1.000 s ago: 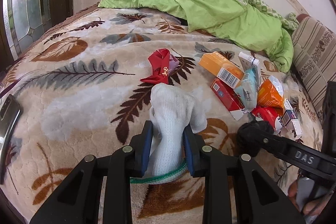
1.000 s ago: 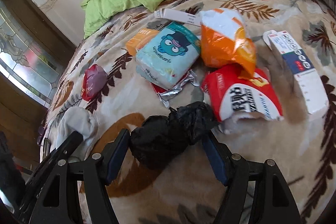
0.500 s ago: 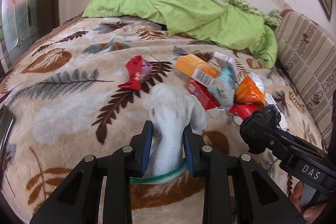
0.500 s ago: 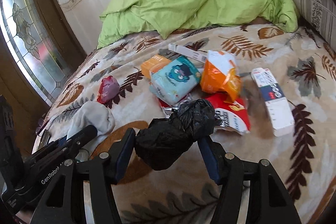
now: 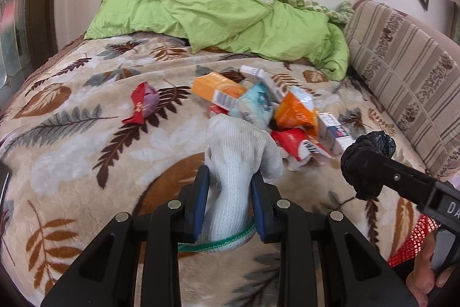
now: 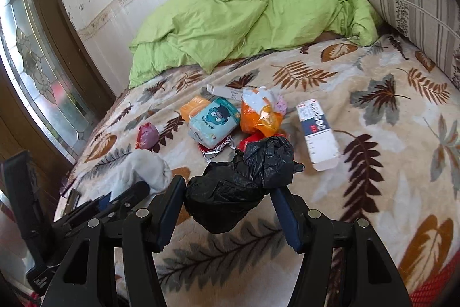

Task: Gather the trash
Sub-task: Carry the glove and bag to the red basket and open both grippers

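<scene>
My left gripper [image 5: 228, 192] is shut on a white knitted glove [image 5: 235, 151] with a green cuff, held above the bed. My right gripper [image 6: 227, 197] is shut on a crumpled black plastic bag [image 6: 241, 180], also lifted off the blanket; it shows at the right of the left wrist view [image 5: 366, 160]. A pile of trash lies mid-bed: an orange box [image 5: 218, 89], a light blue packet [image 6: 214, 123], an orange bag [image 6: 258, 114], a red packet [image 5: 296, 144], a white and blue box [image 6: 317, 134]. A red wrapper [image 5: 142, 105] lies apart to the left.
The bed carries a beige leaf-print blanket [image 5: 72, 134]. A green quilt [image 5: 215, 10] is heaped at the far end. A striped cushion [image 5: 402, 71] runs along the right side. A stained-glass window [image 6: 37, 71] stands at the left. A dark phone [image 5: 3, 186] lies at the left edge.
Both grippers have risen and pulled back from the bed, keeping hold of the glove and the black bag. The trash pile now sits farther away in both views.
</scene>
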`<state>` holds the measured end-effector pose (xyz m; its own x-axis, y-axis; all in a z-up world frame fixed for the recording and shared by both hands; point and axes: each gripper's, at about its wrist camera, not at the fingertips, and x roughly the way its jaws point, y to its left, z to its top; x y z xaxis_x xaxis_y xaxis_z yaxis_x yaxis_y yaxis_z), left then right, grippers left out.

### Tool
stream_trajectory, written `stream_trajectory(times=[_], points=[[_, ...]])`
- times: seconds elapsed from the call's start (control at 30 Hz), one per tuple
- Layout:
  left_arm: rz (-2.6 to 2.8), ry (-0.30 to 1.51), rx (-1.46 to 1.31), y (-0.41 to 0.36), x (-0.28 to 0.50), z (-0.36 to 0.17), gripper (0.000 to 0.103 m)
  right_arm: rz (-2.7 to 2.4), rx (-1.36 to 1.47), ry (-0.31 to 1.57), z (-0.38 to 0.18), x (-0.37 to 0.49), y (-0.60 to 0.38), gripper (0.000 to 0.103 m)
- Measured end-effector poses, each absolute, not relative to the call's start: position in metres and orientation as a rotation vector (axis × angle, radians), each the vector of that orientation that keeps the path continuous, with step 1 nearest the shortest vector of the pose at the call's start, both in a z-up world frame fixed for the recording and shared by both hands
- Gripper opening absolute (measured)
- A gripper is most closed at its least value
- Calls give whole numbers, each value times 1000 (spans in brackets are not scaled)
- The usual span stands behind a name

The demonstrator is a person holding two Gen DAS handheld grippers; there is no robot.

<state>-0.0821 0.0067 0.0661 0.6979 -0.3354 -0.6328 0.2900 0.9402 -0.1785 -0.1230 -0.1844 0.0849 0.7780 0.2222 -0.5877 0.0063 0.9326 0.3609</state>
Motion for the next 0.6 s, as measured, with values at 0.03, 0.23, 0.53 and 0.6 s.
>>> stream_trajectory(times=[0.03, 0.23, 0.53, 0.6], points=[[-362, 711, -61, 2, -86, 69, 27, 117, 367, 664, 88, -131, -191, 65], [-489, 691, -26, -35, -108, 81, 27, 58, 409, 632, 102, -188, -239, 65], [-804, 715, 7, -128, -164, 106, 27, -159, 529, 586, 112, -290, -342, 65], [-879, 719, 32, -155, -179, 110, 27, -232, 556, 570, 112, -316, -369, 65]])
